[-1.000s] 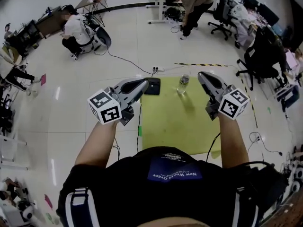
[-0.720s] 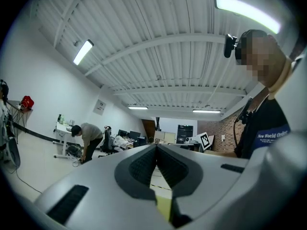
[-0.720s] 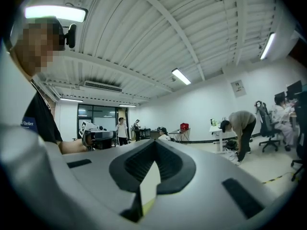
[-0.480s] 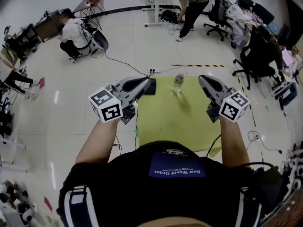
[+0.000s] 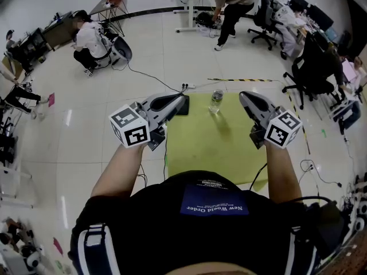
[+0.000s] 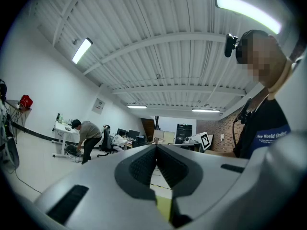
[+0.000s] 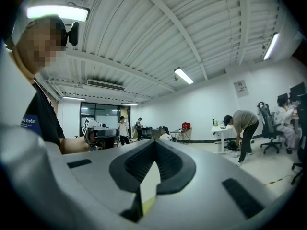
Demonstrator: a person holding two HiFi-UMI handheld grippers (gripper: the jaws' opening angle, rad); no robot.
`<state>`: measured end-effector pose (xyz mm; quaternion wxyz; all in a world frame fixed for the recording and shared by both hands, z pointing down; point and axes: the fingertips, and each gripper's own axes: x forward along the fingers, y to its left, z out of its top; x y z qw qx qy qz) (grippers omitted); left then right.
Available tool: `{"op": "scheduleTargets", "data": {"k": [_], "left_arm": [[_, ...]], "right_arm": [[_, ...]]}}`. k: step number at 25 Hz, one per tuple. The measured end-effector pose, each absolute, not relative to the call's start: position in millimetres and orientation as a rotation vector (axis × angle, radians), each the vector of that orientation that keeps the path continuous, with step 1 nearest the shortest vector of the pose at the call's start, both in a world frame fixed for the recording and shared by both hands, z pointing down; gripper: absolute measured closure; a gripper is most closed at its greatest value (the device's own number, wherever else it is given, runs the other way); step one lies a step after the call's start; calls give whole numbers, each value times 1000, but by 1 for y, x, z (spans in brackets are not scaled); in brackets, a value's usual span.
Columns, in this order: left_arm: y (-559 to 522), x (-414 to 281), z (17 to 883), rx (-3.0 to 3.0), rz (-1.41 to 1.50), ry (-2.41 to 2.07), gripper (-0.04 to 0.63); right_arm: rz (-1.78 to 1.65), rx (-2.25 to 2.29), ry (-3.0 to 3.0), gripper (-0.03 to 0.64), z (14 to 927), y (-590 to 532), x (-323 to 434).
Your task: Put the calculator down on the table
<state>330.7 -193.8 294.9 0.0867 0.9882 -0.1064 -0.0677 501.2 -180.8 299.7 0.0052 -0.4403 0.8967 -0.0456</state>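
One calculator lies flat, long axis running near-to-far.

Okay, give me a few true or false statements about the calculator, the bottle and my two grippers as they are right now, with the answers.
1. The left gripper and the right gripper both have their jaws together with nothing between them. True.
2. The water bottle stands upright near the far edge of the green table. True.
3. The right gripper holds the calculator. False: the calculator lies on the table's far left corner, held by neither gripper.
4. The water bottle stands to the left of the calculator. False: it stands to the calculator's right.
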Motion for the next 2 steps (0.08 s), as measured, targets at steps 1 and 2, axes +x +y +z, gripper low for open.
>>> {"op": "scheduleTargets", "data": {"k": [1,2], "left_arm": [[-194,331,294,2944,-202,-316,589],[-193,331,293,2945,-202,-315,589]], "right_arm": [[-144,-1377,2811,630,300,-181,501],[-144,-1376,2814,631,299,-181,501]]}}
